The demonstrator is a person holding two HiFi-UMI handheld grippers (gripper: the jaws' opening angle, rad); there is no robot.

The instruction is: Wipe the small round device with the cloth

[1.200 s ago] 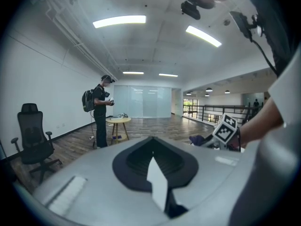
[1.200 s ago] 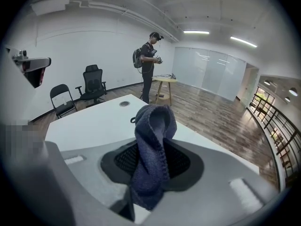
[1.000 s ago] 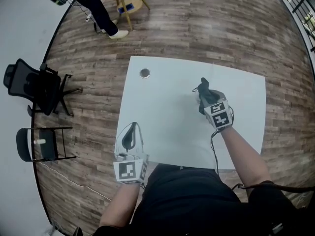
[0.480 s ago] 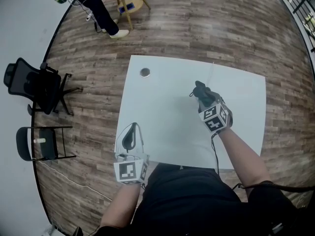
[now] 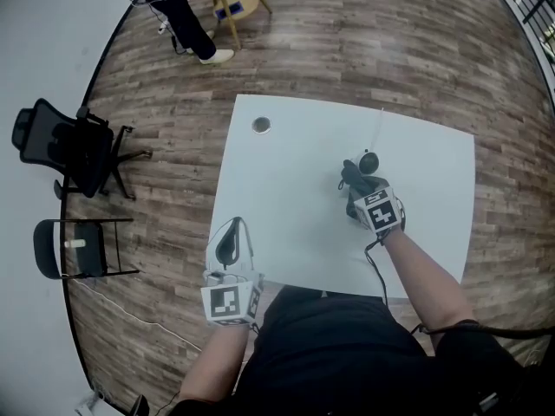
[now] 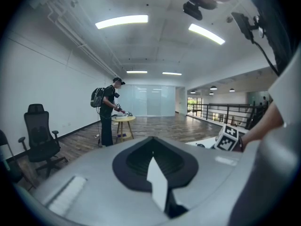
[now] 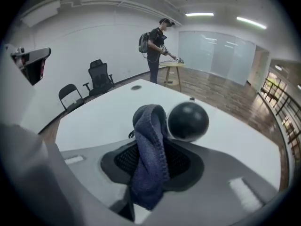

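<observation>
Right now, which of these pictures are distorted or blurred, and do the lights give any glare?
Head view: strong fisheye, so the white table has bowed edges and the floor planks curve; the light is even and shadows are faint. Right gripper view: the cloth reads clearly, while the round device looks slightly soft. Left gripper view: the ceiling light strips are blown out to plain white.

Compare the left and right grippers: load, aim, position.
Load: the right gripper has its jaws clamped on a dark blue cloth; the left gripper has its jaws together on nothing.
Aim: right tilts down at the table; left points roughly level.
Position: right is at the small round device, cloth beside it; left sits at the table's near edge, away from it.
Shared: same build.
</observation>
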